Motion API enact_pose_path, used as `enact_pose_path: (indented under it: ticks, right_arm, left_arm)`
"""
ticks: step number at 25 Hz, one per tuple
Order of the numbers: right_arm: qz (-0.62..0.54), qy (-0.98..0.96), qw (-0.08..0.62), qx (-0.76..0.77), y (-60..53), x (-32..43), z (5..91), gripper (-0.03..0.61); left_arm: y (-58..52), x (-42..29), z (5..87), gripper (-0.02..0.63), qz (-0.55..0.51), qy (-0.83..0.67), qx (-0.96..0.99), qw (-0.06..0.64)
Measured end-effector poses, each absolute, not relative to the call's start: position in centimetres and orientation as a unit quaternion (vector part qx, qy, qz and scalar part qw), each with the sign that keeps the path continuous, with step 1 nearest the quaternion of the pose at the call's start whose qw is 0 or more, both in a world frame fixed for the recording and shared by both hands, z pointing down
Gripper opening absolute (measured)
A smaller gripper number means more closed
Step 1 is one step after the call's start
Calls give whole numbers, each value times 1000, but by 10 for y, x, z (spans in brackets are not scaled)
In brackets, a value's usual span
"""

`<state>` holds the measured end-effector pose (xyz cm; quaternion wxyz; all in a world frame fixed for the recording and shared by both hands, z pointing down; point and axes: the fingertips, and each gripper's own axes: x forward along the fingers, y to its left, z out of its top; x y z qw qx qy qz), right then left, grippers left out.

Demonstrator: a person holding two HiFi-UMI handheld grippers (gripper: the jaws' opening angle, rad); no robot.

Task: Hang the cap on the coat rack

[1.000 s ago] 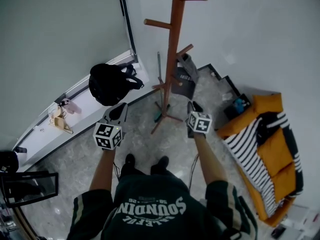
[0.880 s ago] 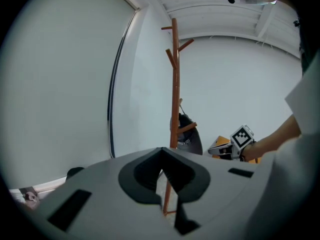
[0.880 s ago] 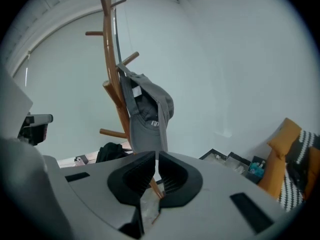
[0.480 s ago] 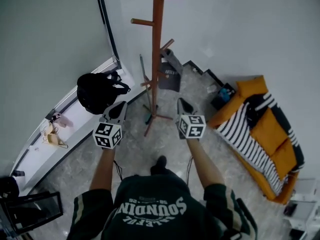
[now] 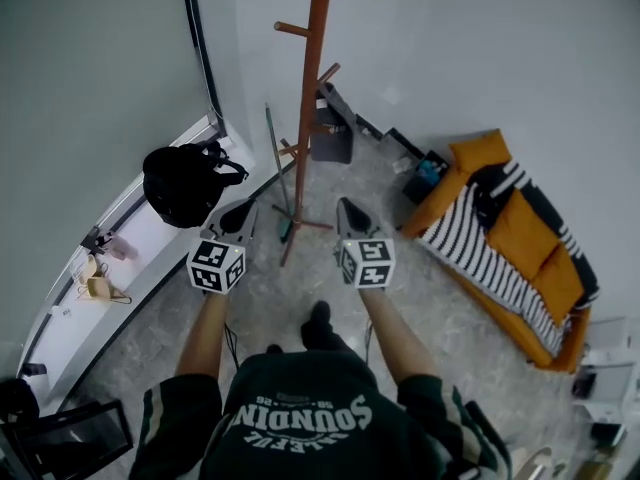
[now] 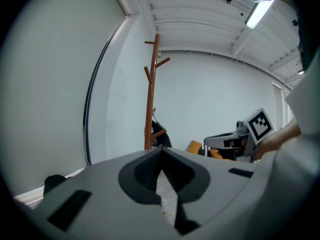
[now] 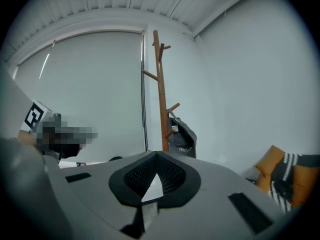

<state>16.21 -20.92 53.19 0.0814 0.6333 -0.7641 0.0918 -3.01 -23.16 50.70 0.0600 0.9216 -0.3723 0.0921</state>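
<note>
The wooden coat rack (image 5: 312, 88) stands on the floor ahead of me, near the wall corner; it also rises in the left gripper view (image 6: 149, 109) and the right gripper view (image 7: 161, 94). A dark grey bag (image 5: 332, 133) hangs from one of its low pegs. I see no cap in any view. My left gripper (image 5: 240, 211) is held out short of the rack's foot, jaws shut and empty. My right gripper (image 5: 345, 208) is level with it to the right, also shut with nothing between its jaws.
A black backpack (image 5: 180, 183) sits on the white window sill (image 5: 130, 268) at the left, with wooden hangers (image 5: 95, 286) further along. A long-handled tool (image 5: 275, 168) leans beside the rack. An orange sofa with a striped blanket (image 5: 510, 238) stands at the right.
The head view has swung, so the rack and sofa sit further left and higher. My right gripper has drifted left, closer to the left one, which has barely moved.
</note>
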Motion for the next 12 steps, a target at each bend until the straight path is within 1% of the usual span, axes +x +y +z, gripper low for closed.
enact_pose_path:
  ticks: [3, 12]
  right_arm:
    - [84, -757, 85, 642, -191, 151, 528, -1]
    - [78, -743, 64, 661, -136, 130, 519, -2]
  left_arm:
    - [-218, -27, 503, -1, 89, -356, 928, 56]
    - [-172, -32, 502, 0, 87, -329, 939, 47]
